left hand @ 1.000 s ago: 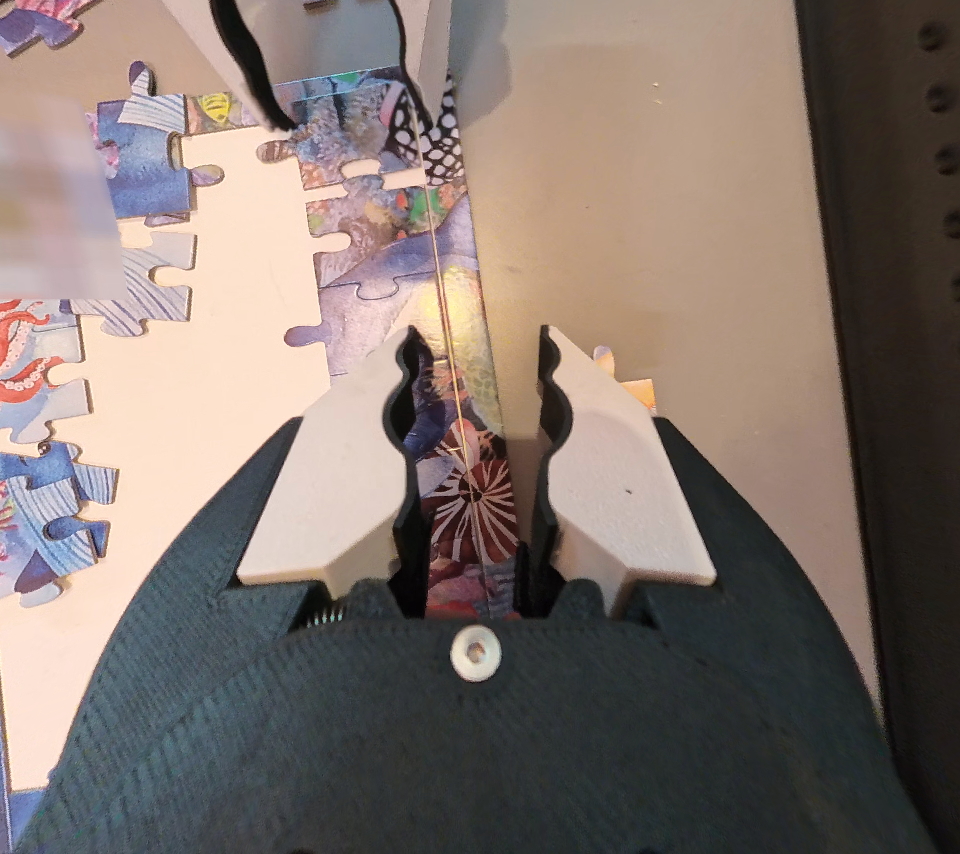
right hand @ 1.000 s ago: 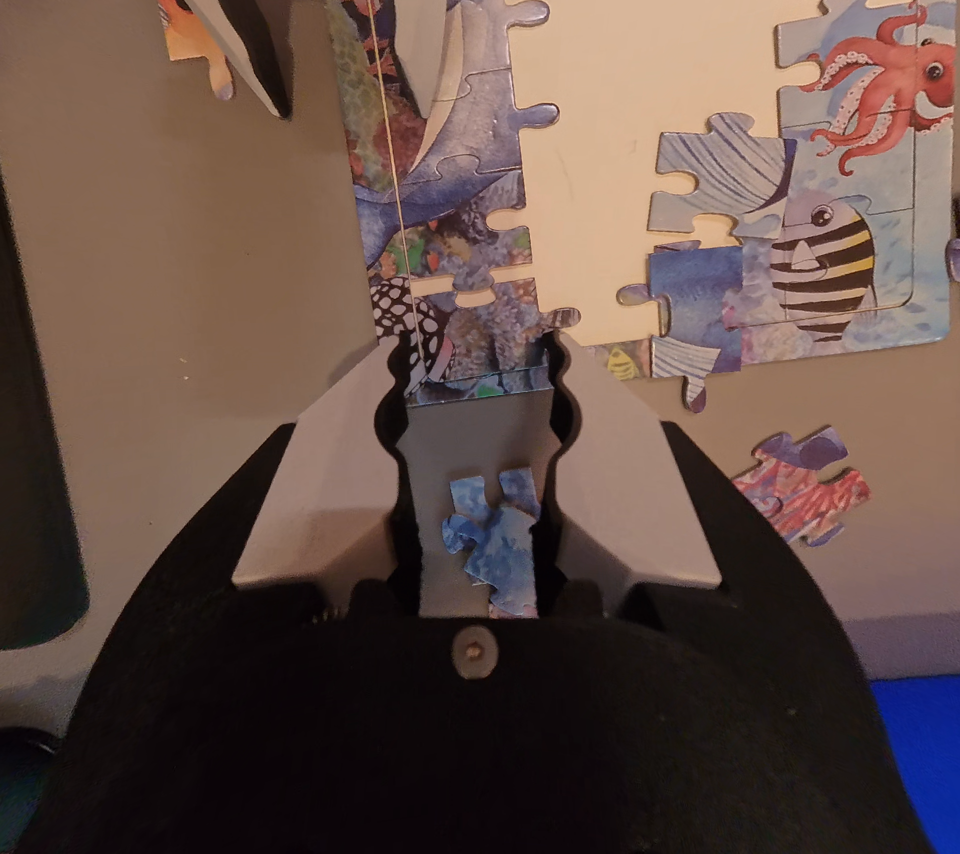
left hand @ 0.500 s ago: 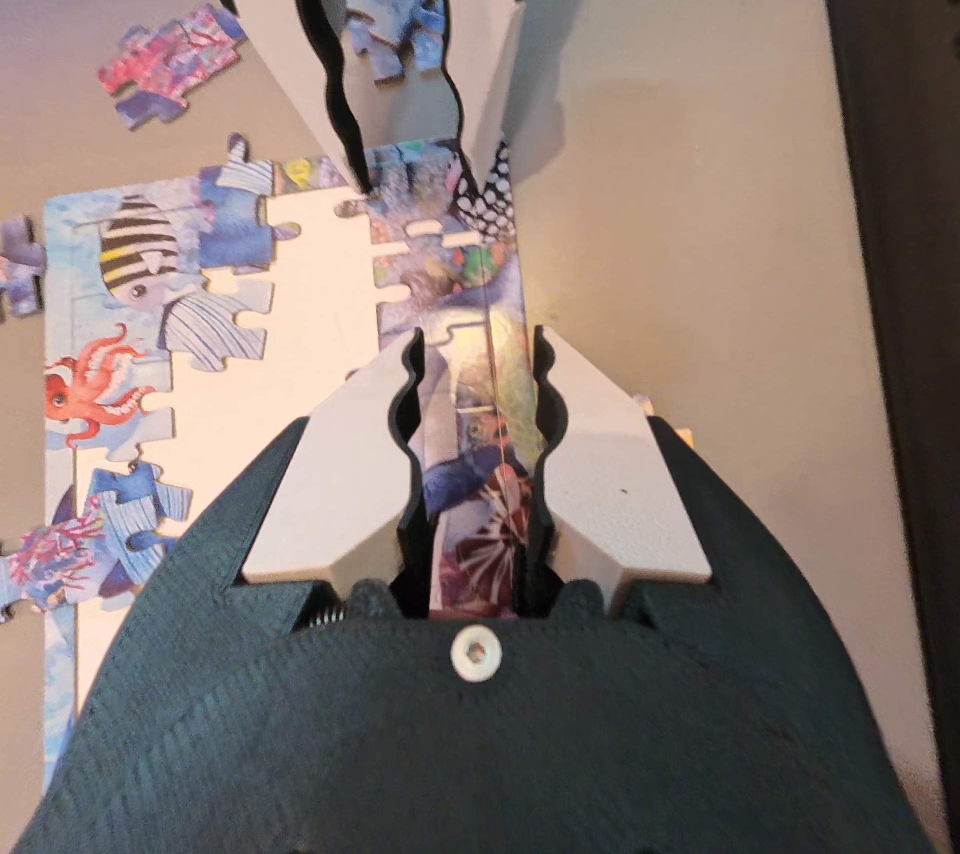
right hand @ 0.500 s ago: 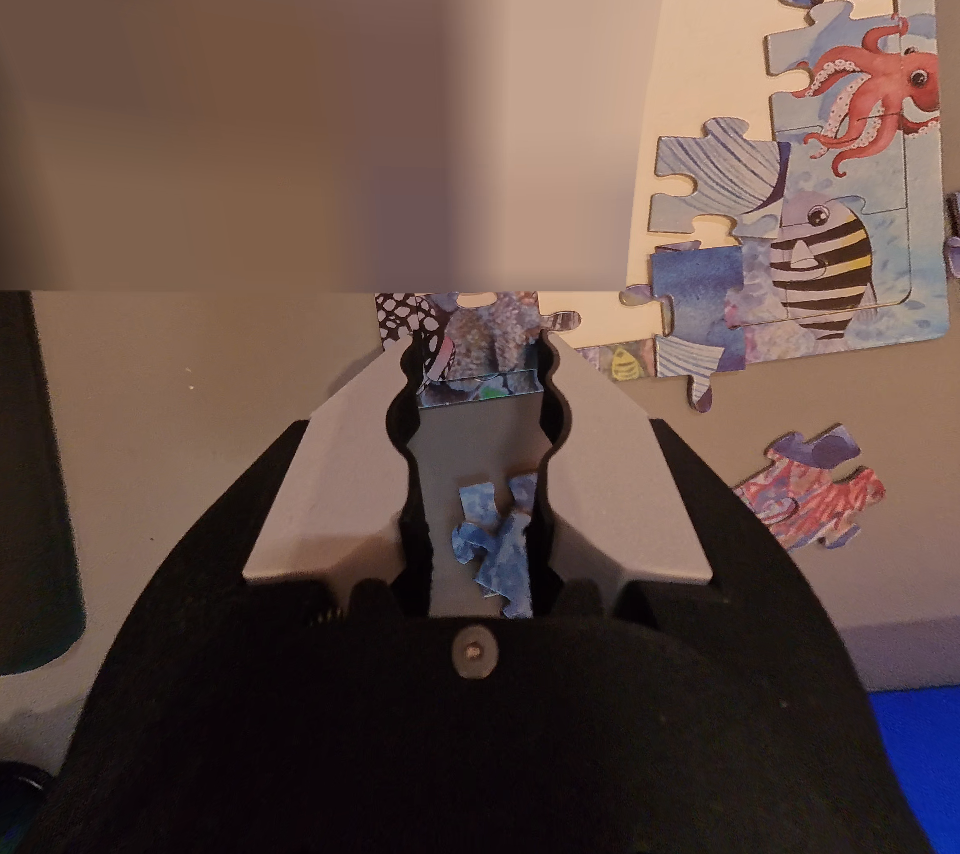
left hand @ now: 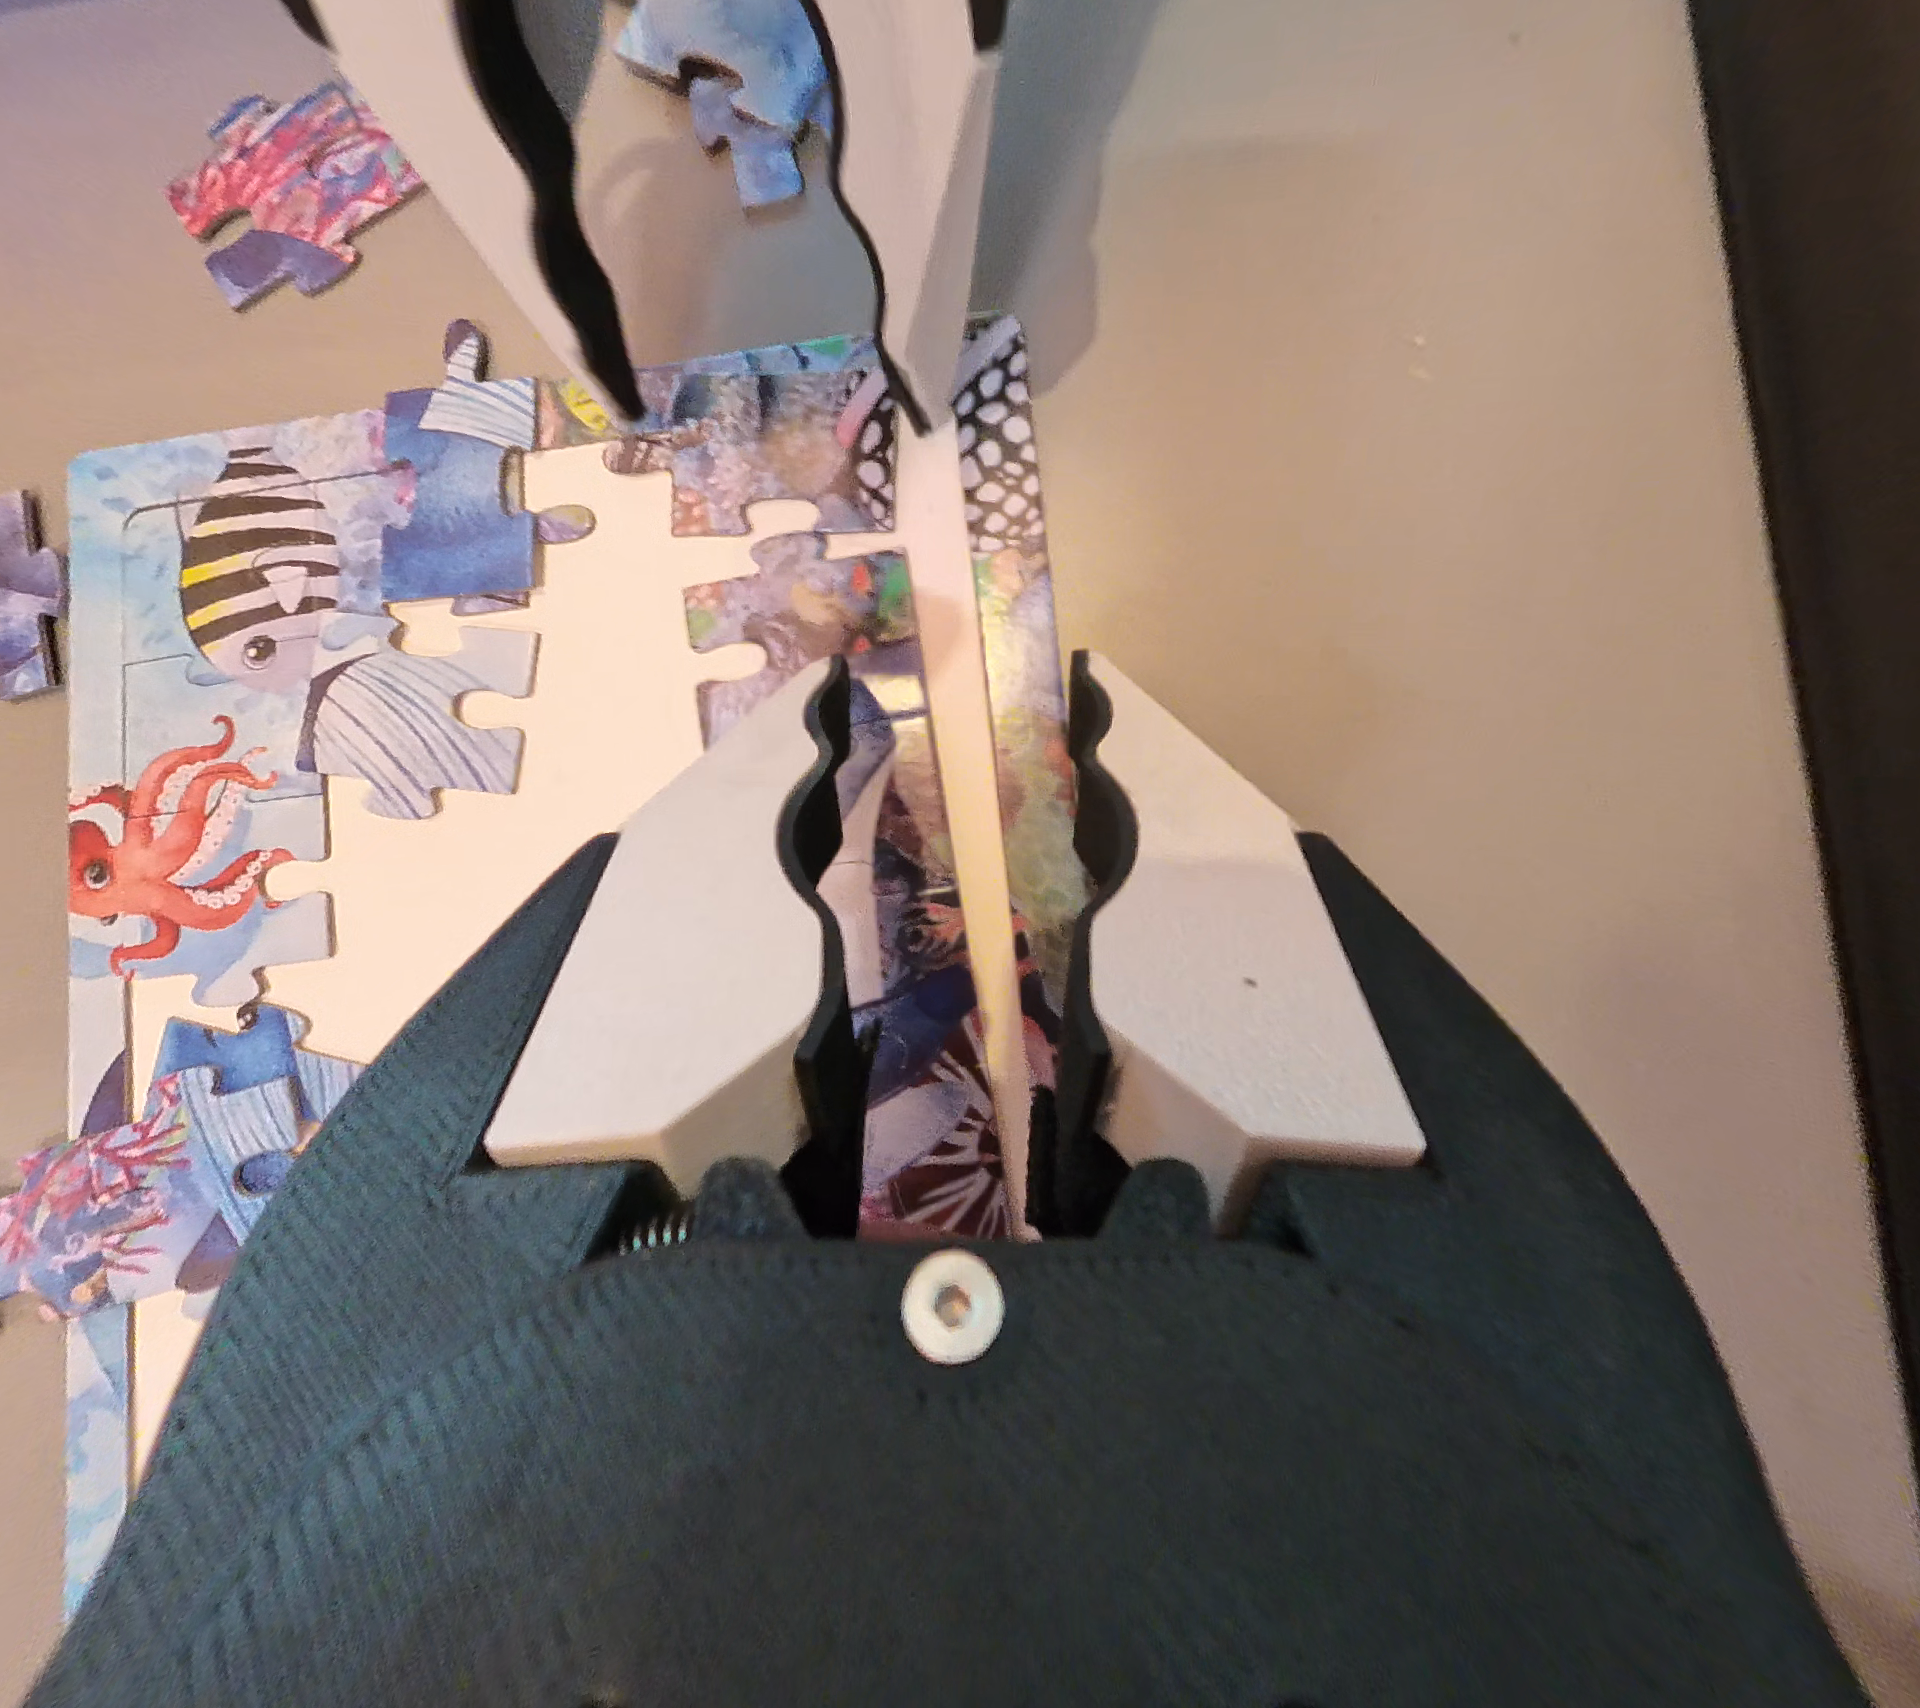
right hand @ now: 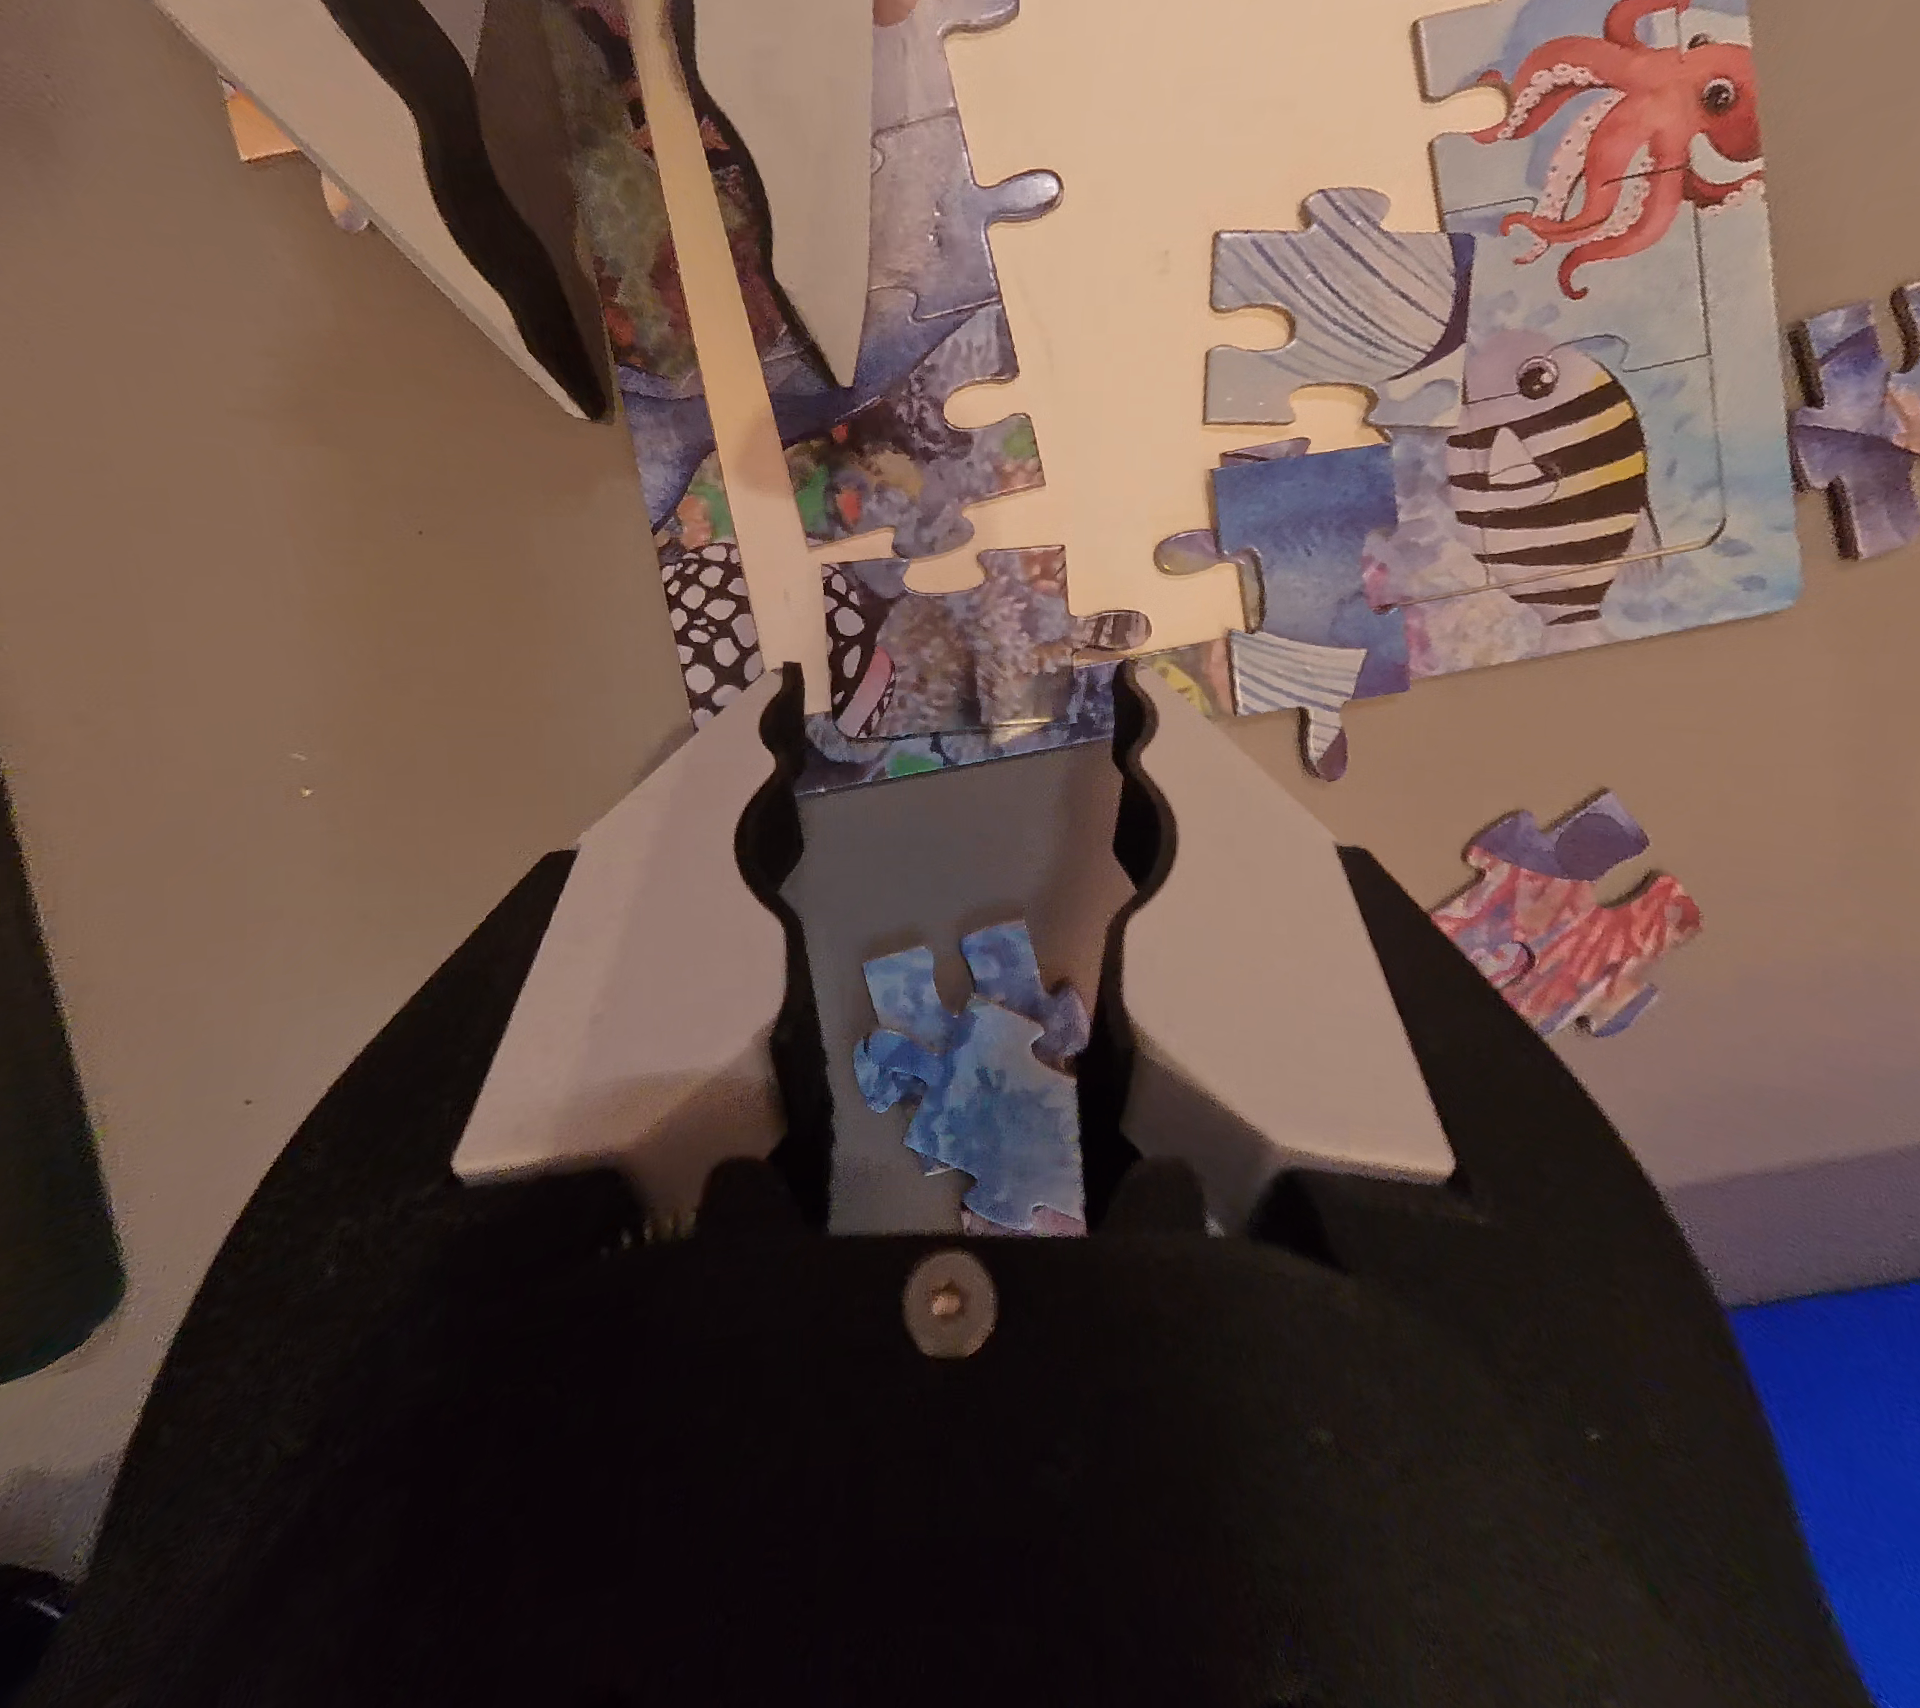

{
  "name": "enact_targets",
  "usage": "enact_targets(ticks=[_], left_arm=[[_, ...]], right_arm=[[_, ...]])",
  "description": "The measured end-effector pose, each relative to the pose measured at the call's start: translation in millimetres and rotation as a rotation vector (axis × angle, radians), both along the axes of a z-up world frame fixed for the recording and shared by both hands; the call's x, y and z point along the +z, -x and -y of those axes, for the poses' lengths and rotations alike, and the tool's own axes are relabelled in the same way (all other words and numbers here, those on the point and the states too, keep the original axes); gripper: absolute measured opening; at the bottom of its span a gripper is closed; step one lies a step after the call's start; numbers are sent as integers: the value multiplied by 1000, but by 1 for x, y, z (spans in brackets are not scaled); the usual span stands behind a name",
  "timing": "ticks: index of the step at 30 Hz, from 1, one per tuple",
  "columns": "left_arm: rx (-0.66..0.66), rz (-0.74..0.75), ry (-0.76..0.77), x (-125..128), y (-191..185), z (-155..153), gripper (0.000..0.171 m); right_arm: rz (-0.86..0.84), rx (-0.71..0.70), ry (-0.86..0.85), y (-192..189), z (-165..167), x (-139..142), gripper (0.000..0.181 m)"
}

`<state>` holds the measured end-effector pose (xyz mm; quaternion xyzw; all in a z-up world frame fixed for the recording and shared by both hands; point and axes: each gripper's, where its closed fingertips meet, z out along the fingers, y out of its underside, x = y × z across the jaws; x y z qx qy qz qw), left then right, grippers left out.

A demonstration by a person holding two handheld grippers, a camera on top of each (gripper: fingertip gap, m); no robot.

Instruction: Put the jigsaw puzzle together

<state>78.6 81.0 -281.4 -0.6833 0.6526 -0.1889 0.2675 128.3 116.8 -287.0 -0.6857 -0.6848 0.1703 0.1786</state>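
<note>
While both claws hover parted and empty over the puzzle board's point(right hand: 1195, 204) strip-side edge — left claw point(left hand: 951, 682), right claw point(right hand: 951, 682) — its bare middle stays open; blue loose piece point(right hand: 977, 1076) lies on the bench point(right hand: 312, 515) nearby.

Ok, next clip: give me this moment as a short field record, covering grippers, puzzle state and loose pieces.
left gripper: open, low over the assembled reef-pattern strip along the tray's edge
right gripper: open, tips at the tray's corner, opposite the left
cardboard jigsaw tray: partly filled; cream centre bare
placed pieces: striped fish, red octopus
loose blue mottled piece: on the grey table, between the right gripper's fingers, not gripped
loose pink coral piece: on table, beside the tray
</note>
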Motion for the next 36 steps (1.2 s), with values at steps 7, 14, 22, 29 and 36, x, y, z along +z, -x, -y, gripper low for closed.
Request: enact_targets(ticks=[7,14,22,29,36], left_arm=[[44,5,1,-3,2,-13,42],[47,9,20,-4,2,-13,42],[52,-7,-14,-2,2,-17,44],[96,12,25,-1,3,-27,50],[97,37,135,-5,-1,-20,58]], right_arm=[[27,0,-5,3,-2,-1,55],[12,-47,-12,2,2,-1,45],[-11,-62,-14,3,-2,0,44],[-48,-37,-9,4,-3,8,44],[-2,28,5,9,1,5,44]])
